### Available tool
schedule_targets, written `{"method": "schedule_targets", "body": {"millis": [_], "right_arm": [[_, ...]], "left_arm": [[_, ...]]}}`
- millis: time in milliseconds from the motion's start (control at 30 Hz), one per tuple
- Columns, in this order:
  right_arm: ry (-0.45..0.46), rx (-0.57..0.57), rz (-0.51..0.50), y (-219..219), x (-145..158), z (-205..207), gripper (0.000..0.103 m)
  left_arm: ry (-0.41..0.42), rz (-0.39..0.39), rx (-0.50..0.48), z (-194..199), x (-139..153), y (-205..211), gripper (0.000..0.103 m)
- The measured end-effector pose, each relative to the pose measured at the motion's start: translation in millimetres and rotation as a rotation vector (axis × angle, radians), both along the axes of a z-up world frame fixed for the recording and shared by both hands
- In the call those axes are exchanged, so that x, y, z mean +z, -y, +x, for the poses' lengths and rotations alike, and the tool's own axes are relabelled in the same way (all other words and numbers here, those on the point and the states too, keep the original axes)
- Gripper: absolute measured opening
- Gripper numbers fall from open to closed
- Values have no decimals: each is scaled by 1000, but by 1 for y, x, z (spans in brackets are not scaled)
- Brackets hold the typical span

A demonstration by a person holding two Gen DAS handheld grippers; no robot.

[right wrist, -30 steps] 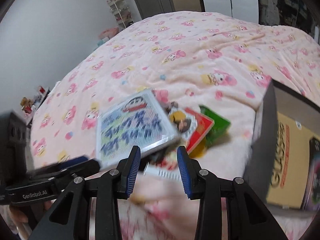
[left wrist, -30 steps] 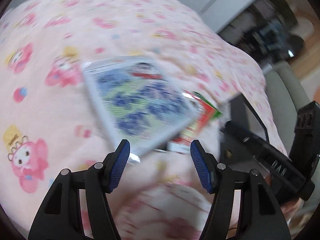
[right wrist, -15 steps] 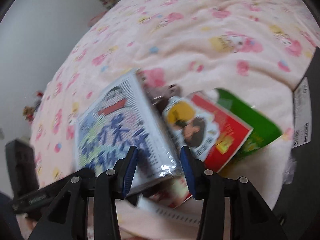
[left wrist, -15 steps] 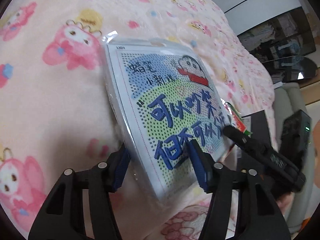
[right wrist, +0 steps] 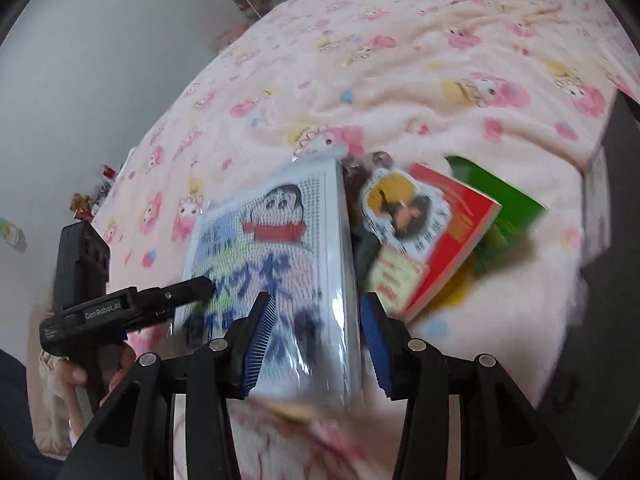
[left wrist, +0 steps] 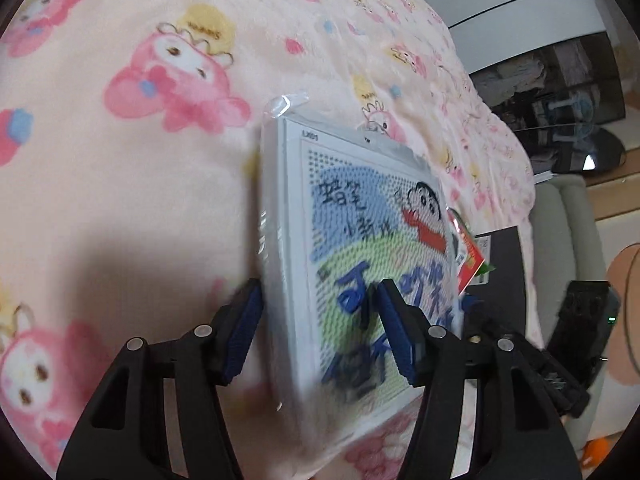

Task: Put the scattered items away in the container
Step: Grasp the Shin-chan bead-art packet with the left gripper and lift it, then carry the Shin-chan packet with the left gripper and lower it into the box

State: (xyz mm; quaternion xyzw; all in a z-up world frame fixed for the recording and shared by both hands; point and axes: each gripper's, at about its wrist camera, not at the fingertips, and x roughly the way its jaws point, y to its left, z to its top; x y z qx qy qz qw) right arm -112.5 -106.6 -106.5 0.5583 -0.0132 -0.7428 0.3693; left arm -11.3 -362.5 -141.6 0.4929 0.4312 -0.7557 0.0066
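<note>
Where fleecy blanket [left wrist: 120, 208] dips, both tongs [left wrist: 318, 330] [right wrist: 316, 344] gape around glossy shrink-wrapped flat box [left wrist: 360, 248].

The white, plastic-wrapped flat box with a cartoon print [right wrist: 276, 264] is taken as landmark. Its right edge is crowded by a red and green stack of flat packets [right wrist: 452, 236], touching or just beside it, so little passage is left there. Further right, a black box wall [right wrist: 616, 200] closes the way. To its left and behind it, open pink patterned blanket [right wrist: 400, 80] is offered.
</note>
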Motion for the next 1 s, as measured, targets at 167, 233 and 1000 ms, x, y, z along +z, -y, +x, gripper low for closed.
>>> {"method": "schedule_targets", "body": {"millis": [167,233,1000], "right_arm": [[13,18,58,13,-12,5,44],[10,11,35,4,-3,10,43],[-214,-297,-188,-236,128,44,41]], "left_arm": [[-12,-49,-52,-2,19,-19,59],[-56,-44,-61,4,35,-21,59],[-357,-84,-493,-54,187,-272,47]]}}
